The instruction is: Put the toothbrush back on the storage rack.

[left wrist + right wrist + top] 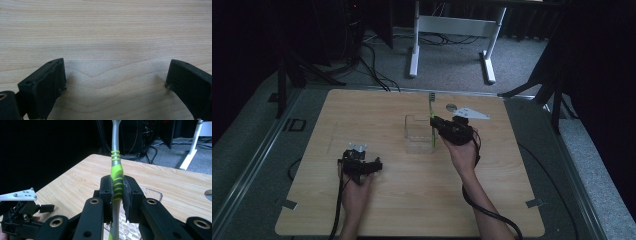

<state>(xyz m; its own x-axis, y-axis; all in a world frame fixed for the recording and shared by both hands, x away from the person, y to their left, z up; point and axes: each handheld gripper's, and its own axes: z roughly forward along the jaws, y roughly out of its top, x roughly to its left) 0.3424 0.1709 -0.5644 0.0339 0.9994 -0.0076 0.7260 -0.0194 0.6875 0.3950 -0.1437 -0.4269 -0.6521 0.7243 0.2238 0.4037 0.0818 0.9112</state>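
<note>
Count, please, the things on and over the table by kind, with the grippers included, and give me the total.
Toothbrush (green and grey, clamped upright): 1
Clear container: 1
Grippers: 2, the left gripper with jaws apart over bare wood, the right gripper closed on the toothbrush
Total: 4

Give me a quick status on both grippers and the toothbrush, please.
Right gripper shut on toothbrush, held upright over clear container. Left gripper open, resting low over bare table. Nothing in the way.
</note>
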